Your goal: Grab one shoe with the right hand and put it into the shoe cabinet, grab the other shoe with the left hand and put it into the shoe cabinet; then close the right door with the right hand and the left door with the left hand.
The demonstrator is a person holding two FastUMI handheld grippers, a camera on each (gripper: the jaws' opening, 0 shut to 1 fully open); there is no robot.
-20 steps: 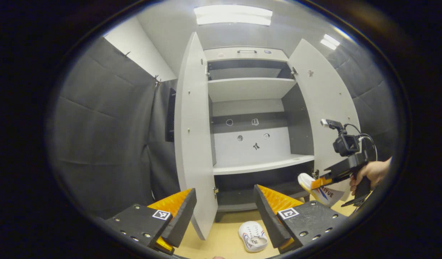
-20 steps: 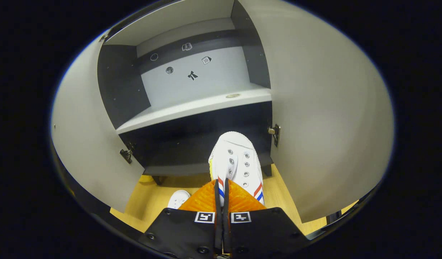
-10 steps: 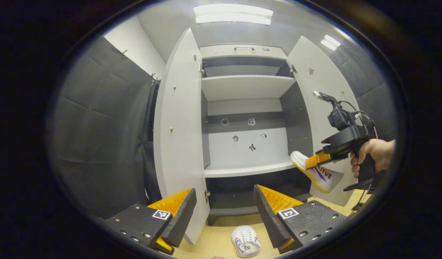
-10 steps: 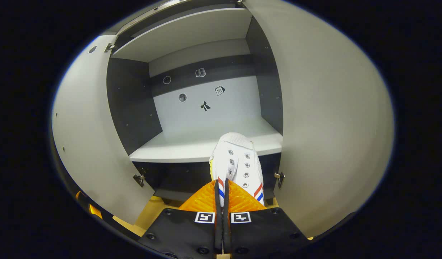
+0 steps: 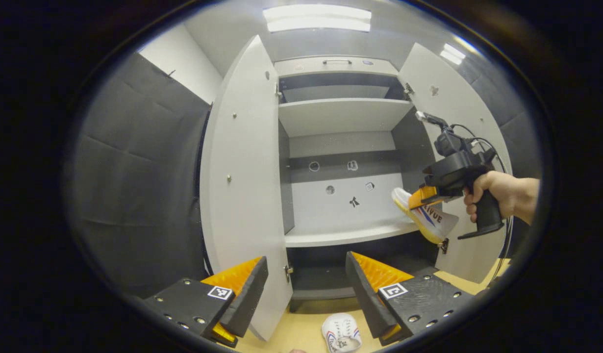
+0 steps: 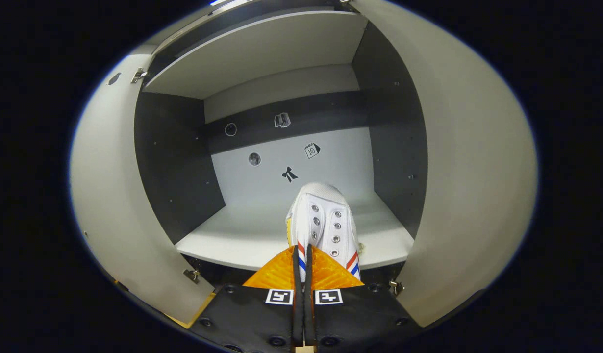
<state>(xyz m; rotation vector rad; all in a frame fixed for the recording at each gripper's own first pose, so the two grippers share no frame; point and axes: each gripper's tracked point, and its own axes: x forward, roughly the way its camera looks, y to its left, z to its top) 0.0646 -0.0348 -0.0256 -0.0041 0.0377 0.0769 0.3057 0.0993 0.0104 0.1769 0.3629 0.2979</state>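
The white shoe (image 6: 323, 223), pinched at its heel by the closed fingers of the right gripper (image 6: 304, 262), hangs toe-first just over the front edge of the cabinet's middle shelf (image 6: 242, 238). Released this early, it could tip off that edge; its side lettering is too small to read. The other shoe (image 5: 341, 333) lies on the floor below the left gripper (image 5: 304, 287), whose fingers stand open and empty.

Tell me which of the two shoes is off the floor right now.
The shoe pinched in the right gripper, held up at the cabinet's middle shelf. The other shoe lies on the floor by the left gripper.
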